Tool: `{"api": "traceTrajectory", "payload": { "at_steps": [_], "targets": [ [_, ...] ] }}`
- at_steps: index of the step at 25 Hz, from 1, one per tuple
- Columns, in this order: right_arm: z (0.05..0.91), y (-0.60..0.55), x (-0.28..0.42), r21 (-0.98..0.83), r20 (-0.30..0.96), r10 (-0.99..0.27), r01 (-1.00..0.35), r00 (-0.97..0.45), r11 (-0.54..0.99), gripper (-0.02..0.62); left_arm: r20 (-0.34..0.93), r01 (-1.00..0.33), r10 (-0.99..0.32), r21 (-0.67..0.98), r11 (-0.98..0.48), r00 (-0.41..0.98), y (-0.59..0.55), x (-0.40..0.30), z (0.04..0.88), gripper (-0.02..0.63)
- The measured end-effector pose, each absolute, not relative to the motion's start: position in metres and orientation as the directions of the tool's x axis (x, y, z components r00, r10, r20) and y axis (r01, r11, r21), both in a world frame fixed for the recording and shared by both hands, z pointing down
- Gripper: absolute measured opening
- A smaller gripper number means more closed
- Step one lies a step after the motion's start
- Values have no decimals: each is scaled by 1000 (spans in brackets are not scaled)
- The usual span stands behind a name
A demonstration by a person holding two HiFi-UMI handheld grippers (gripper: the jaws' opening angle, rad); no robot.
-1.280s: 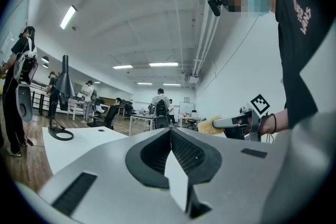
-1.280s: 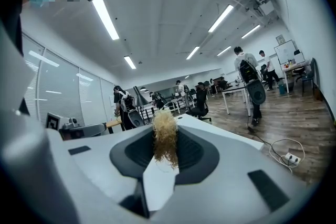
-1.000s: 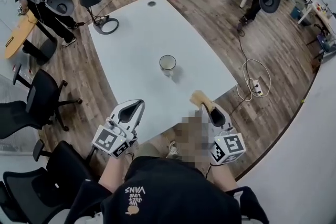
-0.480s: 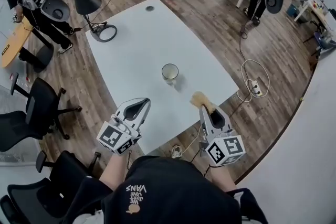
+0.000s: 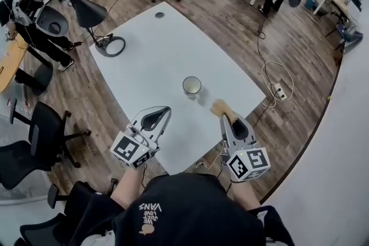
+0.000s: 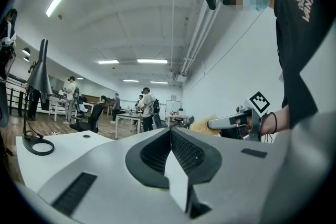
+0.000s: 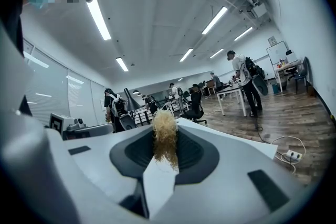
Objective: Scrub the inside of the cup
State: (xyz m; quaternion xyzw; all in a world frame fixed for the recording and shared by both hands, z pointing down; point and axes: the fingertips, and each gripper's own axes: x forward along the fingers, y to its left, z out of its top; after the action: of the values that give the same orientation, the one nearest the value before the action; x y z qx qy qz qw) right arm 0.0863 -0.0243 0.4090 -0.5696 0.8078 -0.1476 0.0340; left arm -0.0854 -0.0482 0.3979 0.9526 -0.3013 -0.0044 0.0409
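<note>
The room is lit brightly and evenly by ceiling strip lights (image 7: 100,18), which are blown out to plain white. Only a short, soft shadow is cast beside the cup (image 5: 192,86) on the pale table (image 5: 155,55). Straight lines are bent towards every edge, and the corners of both gripper views are darkened. The closest foreground is rendered soft.

A white table (image 5: 155,60) stands before me on the wood floor (image 5: 242,20). On it a cup (image 5: 192,86) stands upright toward my near right. A black lamp (image 5: 110,46) rests its ring base at the left edge, and a small dark disc (image 5: 159,15) lies near the far end.
</note>
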Motion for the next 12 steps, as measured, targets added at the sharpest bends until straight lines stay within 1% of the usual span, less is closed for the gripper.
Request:
{"api": "traceTrajectory", "payload": {
  "at_steps": [6,12],
  "targets": [
    [411,-28,84,-268,114,-943,-923,-314,275,92,23,-535,-535,86,-841,845,-57,-84,407,11],
    [418,-45,92,-276,131,-932,-915,-338,293,92,41,-558,-557,90,-825,830,-74,-74,419,11]
  ]
}}
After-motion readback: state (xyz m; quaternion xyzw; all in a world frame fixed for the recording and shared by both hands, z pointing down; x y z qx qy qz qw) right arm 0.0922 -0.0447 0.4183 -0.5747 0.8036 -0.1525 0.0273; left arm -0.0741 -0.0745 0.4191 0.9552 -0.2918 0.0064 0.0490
